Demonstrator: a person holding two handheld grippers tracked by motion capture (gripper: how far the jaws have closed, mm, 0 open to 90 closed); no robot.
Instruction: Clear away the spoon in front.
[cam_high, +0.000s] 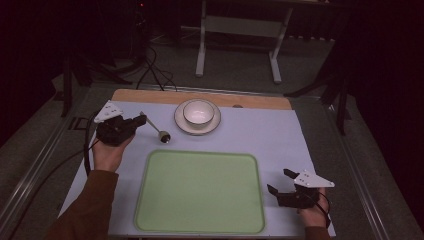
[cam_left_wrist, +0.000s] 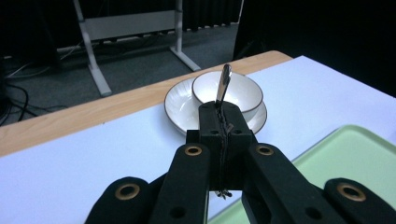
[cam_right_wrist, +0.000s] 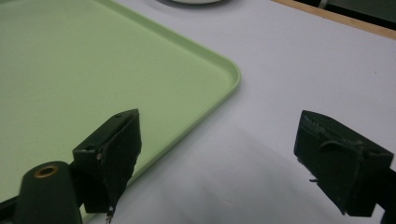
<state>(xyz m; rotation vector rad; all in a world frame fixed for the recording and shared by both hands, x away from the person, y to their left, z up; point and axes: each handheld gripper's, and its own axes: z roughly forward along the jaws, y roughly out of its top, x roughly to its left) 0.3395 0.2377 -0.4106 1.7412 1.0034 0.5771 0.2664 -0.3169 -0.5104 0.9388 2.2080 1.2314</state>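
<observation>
Left gripper view: left gripper pinches a spoon by its handle, bowl end ahead toward the bowl on its plate. Right gripper gapes wide, empty, beside the green tray. No legible writing.

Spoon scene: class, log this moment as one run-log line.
left gripper: shut on spoon | right gripper: open, beside tray | bowl: on plate

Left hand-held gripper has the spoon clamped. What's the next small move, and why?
Probably carry the spoon toward the green tray. The left hand-held gripper is shut on its handle, the spoon's bowl end hangs near the tray's far-left corner, and the bowl already sits on its plate.
</observation>
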